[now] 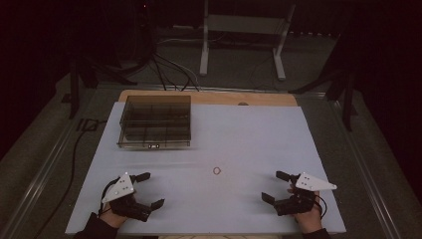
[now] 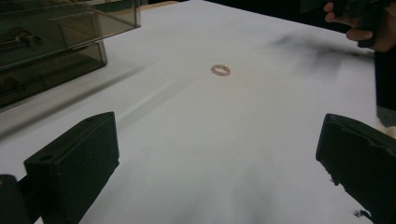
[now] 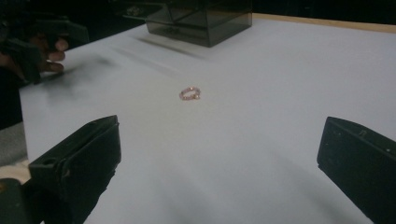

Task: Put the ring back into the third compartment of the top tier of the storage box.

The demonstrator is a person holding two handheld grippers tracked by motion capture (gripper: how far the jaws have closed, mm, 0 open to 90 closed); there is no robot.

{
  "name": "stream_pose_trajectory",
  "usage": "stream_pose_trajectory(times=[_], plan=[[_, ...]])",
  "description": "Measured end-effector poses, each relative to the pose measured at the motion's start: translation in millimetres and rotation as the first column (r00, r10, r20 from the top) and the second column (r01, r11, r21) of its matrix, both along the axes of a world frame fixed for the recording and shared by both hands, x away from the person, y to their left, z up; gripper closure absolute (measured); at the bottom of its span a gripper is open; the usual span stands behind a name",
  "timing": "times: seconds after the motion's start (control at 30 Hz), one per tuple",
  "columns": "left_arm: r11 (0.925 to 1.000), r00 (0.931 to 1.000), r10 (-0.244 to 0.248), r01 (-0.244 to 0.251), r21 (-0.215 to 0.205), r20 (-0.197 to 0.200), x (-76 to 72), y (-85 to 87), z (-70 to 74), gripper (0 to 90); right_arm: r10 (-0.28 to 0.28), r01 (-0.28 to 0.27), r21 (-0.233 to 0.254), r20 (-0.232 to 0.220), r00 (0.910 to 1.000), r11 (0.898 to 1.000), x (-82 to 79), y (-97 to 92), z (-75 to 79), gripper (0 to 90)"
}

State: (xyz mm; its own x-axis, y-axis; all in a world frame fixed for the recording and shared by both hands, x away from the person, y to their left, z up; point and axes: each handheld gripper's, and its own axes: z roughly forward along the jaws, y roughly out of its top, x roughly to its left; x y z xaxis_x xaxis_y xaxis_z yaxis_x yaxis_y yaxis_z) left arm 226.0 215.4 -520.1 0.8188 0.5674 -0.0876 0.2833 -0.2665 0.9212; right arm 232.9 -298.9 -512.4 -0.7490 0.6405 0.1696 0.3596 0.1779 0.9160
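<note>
Left tool (image 1: 152, 189) and right tool (image 1: 275, 186): jaws spread wide, nothing between, resting at near counter (image 1: 259, 129) edge. Ring (image 1: 217, 171) flat mid-counter between both, untouched, within easy reach. Drawer box (image 1: 155, 121) far left, likely destination.

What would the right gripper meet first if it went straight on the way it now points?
Probably the small ring, lying on the white table ahead of the open right gripper, a little left of its centre line. Nothing stands between them. Past the ring sits the smoky drawer box. Depth is uncertain.
</note>
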Motion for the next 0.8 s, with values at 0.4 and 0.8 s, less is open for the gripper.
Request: stream_pose_trajectory(times=[0.4,0.8], plan=[[0.9998,1.0000,-0.002,0.002,0.021,0.004,-0.6,-1.9,-0.5,0.5,0.029,-0.030,-0.027,-0.021,0.9994,0.999,-1.0,4.6,-1.8,0.0],[0.9999,1.0000,0.001,-0.001,0.017,-0.002,0.2,-0.7,-1.1,0.5,0.023,-0.023,-0.037,0.003,0.9997,0.999,-3.3,6.8,1.1,0.0]])
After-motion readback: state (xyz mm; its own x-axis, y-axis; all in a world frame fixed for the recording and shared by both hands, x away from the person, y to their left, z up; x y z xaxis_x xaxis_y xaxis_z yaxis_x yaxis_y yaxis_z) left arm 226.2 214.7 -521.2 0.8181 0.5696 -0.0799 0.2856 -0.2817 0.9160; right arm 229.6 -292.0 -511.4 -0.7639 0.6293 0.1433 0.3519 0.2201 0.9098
